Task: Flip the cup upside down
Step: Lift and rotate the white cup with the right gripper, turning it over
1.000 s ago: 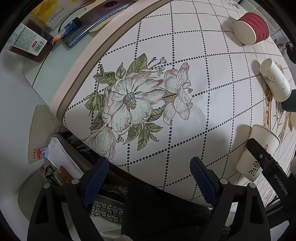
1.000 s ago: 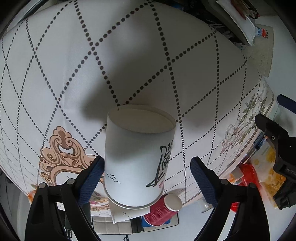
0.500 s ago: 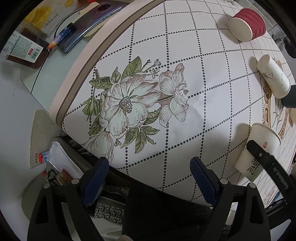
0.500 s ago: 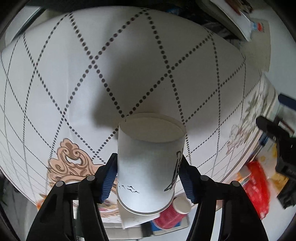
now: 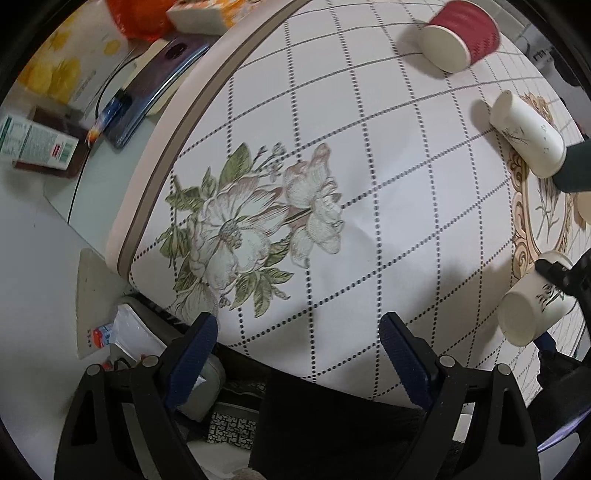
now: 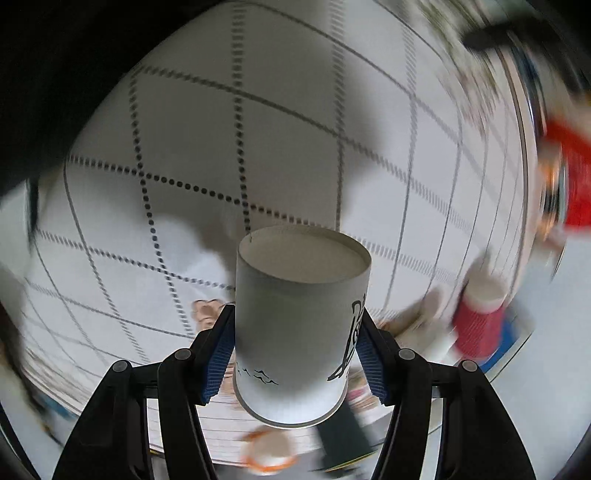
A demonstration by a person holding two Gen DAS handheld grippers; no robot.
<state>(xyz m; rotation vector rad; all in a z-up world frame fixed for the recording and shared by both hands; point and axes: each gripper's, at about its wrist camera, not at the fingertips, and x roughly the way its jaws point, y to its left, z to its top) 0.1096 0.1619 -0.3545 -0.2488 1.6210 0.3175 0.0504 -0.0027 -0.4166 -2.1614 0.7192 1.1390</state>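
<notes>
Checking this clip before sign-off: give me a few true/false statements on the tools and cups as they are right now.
1. The right tool is shut on the white cup. True.
2. The left tool grips a cup. False: it is open, with nothing between its fingers.
3. The red cup lies on its side on the tablecloth. True.
4. The held cup's closed base points toward the right wrist camera. False: the base points away from it.

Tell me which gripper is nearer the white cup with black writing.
Right. The right gripper is clamped on the white cup; the left gripper hangs open, apart from it.
</notes>
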